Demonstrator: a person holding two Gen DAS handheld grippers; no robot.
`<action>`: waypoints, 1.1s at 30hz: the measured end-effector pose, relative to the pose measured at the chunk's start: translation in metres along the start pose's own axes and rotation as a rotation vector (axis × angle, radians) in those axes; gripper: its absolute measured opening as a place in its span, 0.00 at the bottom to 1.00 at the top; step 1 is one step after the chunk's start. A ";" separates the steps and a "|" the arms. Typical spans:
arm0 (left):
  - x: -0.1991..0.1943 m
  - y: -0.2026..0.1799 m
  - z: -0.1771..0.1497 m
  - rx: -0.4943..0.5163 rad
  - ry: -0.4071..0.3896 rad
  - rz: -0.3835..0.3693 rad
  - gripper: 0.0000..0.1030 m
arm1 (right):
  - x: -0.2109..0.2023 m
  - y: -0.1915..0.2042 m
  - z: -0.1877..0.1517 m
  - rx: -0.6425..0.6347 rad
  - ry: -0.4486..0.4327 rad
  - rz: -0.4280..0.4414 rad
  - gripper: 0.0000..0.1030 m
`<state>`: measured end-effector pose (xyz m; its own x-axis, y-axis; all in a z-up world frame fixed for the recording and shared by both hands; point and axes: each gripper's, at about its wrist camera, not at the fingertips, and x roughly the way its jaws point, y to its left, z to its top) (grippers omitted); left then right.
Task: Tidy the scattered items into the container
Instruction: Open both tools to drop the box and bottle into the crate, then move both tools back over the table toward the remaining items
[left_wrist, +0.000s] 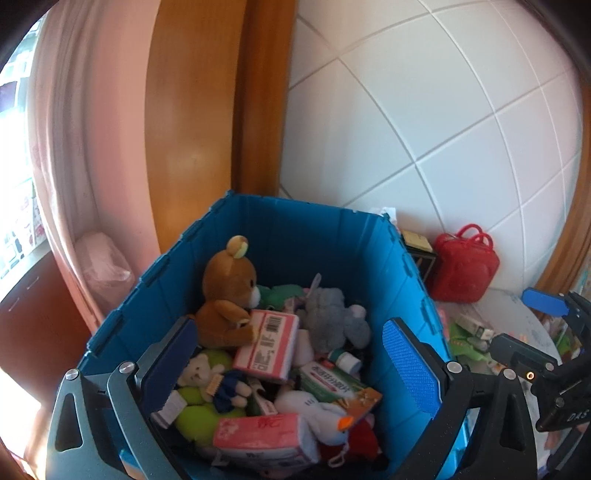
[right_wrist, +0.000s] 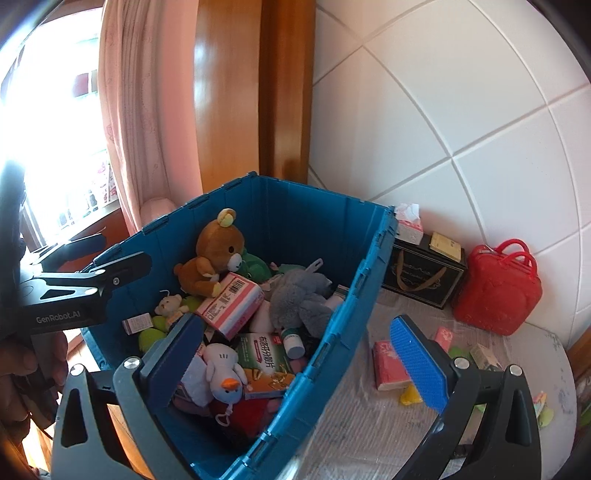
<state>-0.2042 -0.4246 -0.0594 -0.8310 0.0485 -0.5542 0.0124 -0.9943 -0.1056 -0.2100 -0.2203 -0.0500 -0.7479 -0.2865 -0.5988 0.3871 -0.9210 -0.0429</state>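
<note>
A blue crate (left_wrist: 295, 240) (right_wrist: 306, 229) holds several items: a brown bear (left_wrist: 229, 291) (right_wrist: 218, 254), a pink barcode box (left_wrist: 266, 343) (right_wrist: 231, 302), a grey plush (left_wrist: 332, 321), a green box (right_wrist: 262, 358) and a white duck plush (right_wrist: 221, 373). My left gripper (left_wrist: 291, 369) hangs open over the crate, nothing between its pads. My right gripper (right_wrist: 295, 362) is open and empty above the crate's right wall. On the table right of the crate lie a pink tissue pack (right_wrist: 389, 365), a smaller pink pack (right_wrist: 445, 338), a yellow piece (right_wrist: 412, 397) and a small box (right_wrist: 485, 356).
A red bag (right_wrist: 496, 291) (left_wrist: 463, 271), a black gift box (right_wrist: 421, 277) and a tissue box (right_wrist: 408, 223) stand against the white tiled wall. The cloth-covered table (right_wrist: 351, 417) has a rounded right edge. A pink curtain (right_wrist: 147, 110) and wooden frame rise behind the crate.
</note>
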 end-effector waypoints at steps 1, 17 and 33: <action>0.001 -0.009 -0.001 0.012 0.005 -0.015 0.99 | -0.004 -0.008 -0.005 0.015 0.001 -0.013 1.00; 0.011 -0.229 -0.048 0.247 0.097 -0.320 0.99 | -0.119 -0.203 -0.118 0.286 0.066 -0.342 1.00; 0.054 -0.400 -0.169 0.434 0.245 -0.490 0.98 | -0.172 -0.329 -0.247 0.444 0.194 -0.465 1.00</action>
<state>-0.1602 -0.0085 -0.1863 -0.5343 0.4701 -0.7025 -0.5975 -0.7979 -0.0795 -0.0755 0.1977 -0.1307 -0.6566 0.1808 -0.7322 -0.2417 -0.9701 -0.0228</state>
